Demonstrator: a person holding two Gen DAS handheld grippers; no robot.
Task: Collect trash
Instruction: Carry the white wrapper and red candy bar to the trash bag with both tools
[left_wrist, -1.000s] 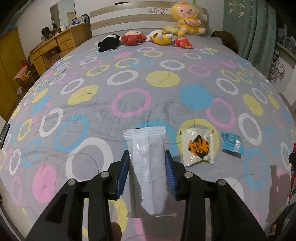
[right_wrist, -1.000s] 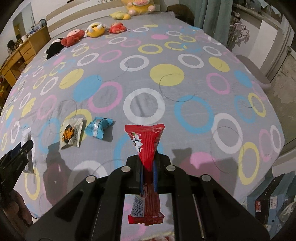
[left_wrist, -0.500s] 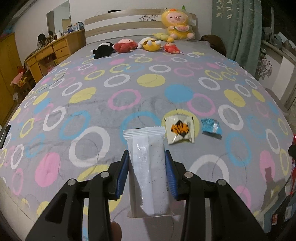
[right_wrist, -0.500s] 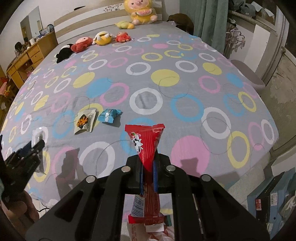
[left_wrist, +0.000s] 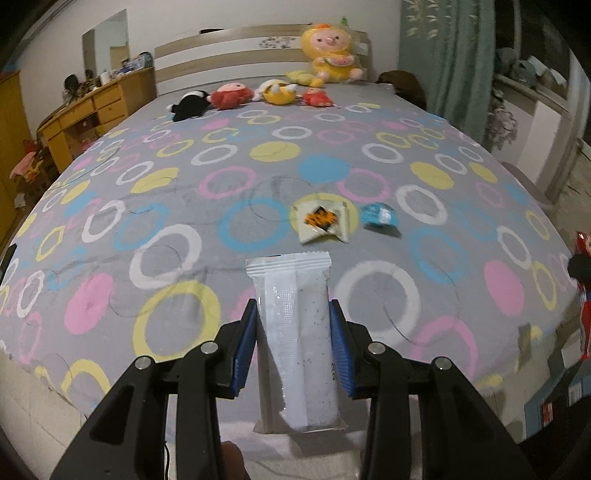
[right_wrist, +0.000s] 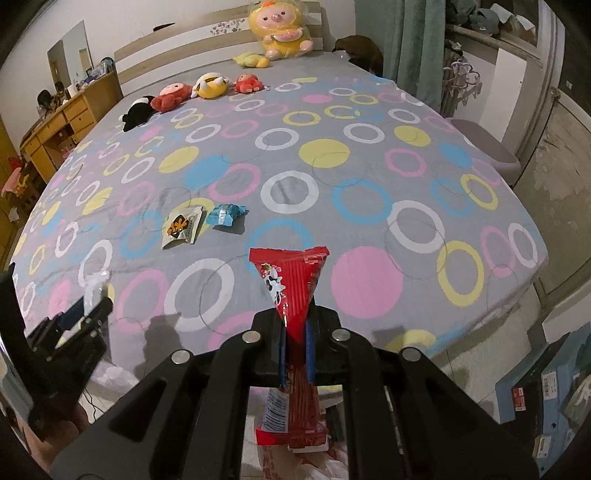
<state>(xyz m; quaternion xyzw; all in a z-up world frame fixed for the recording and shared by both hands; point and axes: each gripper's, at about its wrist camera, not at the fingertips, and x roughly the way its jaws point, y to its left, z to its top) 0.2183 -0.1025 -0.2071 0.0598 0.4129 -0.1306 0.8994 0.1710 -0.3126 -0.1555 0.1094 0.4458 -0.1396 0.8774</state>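
My left gripper (left_wrist: 293, 332) is shut on a clear white speckled wrapper (left_wrist: 295, 332), held off the near edge of the bed. My right gripper (right_wrist: 295, 332) is shut on a red snack wrapper (right_wrist: 291, 291), also held past the bed's foot edge. On the bedspread lie a white wrapper with an orange mark (left_wrist: 321, 221) (right_wrist: 183, 229) and a crumpled blue wrapper (left_wrist: 378, 216) (right_wrist: 225, 215), side by side. The left gripper (right_wrist: 70, 332) shows at the left of the right wrist view. The red wrapper (left_wrist: 583, 295) shows at the right edge of the left wrist view.
The bed (left_wrist: 258, 184) has a grey cover with coloured rings. Plush toys (left_wrist: 277, 92) lie by the headboard. A wooden desk (left_wrist: 85, 114) stands to the left, curtains (left_wrist: 443, 55) to the right. Boxes (right_wrist: 535, 387) sit on the floor at the lower right.
Both grippers have drawn back from the bed with their wrappers held; the bed's foot edge and the floor have come into view. The two wrappers on the bed have not moved.
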